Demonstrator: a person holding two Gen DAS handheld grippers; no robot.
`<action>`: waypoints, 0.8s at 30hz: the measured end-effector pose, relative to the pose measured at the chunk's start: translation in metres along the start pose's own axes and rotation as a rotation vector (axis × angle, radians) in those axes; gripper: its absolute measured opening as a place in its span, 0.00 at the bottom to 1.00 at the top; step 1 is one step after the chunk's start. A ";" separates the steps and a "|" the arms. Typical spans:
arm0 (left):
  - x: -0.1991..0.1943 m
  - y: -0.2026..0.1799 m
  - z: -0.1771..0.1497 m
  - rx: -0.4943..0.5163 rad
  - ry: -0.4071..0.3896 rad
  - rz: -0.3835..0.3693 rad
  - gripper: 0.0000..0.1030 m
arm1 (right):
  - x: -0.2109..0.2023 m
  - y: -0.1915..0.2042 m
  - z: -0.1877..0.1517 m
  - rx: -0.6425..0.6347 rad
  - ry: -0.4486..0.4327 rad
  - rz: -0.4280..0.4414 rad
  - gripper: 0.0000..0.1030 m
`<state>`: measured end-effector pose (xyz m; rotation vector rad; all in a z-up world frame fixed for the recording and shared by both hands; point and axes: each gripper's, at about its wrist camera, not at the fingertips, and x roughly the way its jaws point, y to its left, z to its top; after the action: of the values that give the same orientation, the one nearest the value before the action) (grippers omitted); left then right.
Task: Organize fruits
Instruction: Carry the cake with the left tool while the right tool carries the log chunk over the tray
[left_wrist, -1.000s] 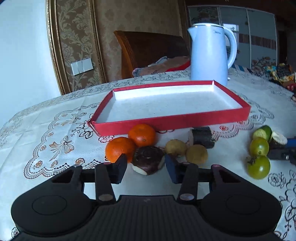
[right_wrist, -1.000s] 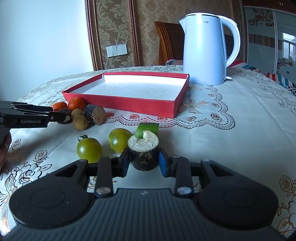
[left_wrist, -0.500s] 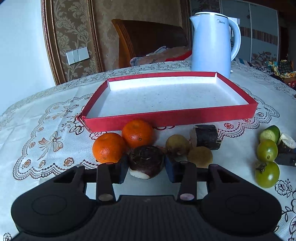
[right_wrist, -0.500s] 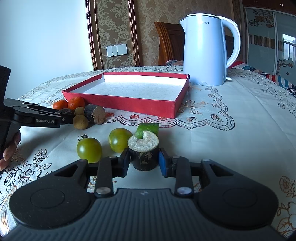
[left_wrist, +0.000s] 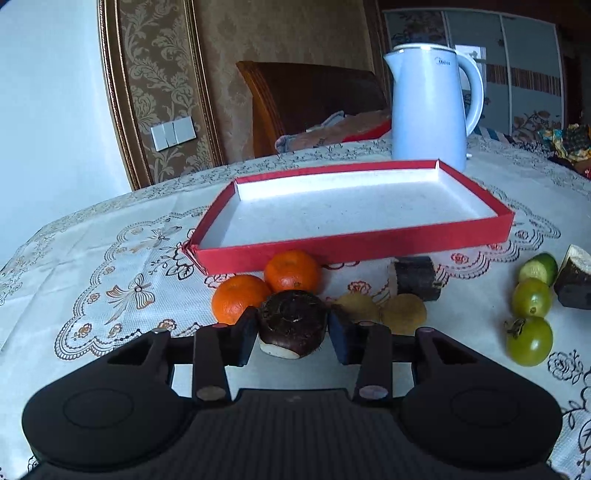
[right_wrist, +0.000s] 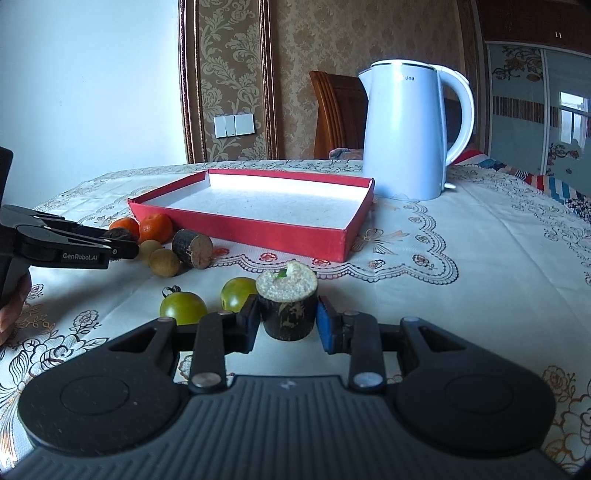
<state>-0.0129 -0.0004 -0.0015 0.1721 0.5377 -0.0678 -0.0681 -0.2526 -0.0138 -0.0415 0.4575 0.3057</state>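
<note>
covering the table, we see a lace-patterned tablecloth (left_wrist: 110, 258) with a white electric kettle (left_wrist: 432, 110) behind a shallow red tray (left_wrist: 347, 247). in front of the tray lie two mandarins (left_wrist: 291, 269), two green tomatoes (right_wrist: 183, 308) and two small tan fruits (right_wrist: 164, 262). our left gripper (left_wrist: 291, 330) has just been closing and now clamps a dark water chestnut (left_wrist: 291, 321); our right gripper (right_wrist: 286, 319) is closed on a sugarcane chunk (right_wrist: 288, 304) standing upright.
</note>
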 end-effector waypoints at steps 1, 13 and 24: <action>-0.001 0.001 0.001 -0.008 -0.005 -0.006 0.39 | 0.001 0.000 0.002 -0.002 -0.003 -0.002 0.30; 0.013 0.006 0.033 -0.074 -0.013 -0.030 0.39 | 0.024 0.010 0.054 -0.057 -0.095 -0.072 0.30; 0.067 0.010 0.079 -0.113 -0.026 0.059 0.39 | 0.104 0.004 0.100 -0.035 -0.043 -0.121 0.30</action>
<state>0.0853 -0.0065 0.0324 0.0762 0.5090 0.0180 0.0623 -0.2085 0.0304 -0.0968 0.4052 0.1950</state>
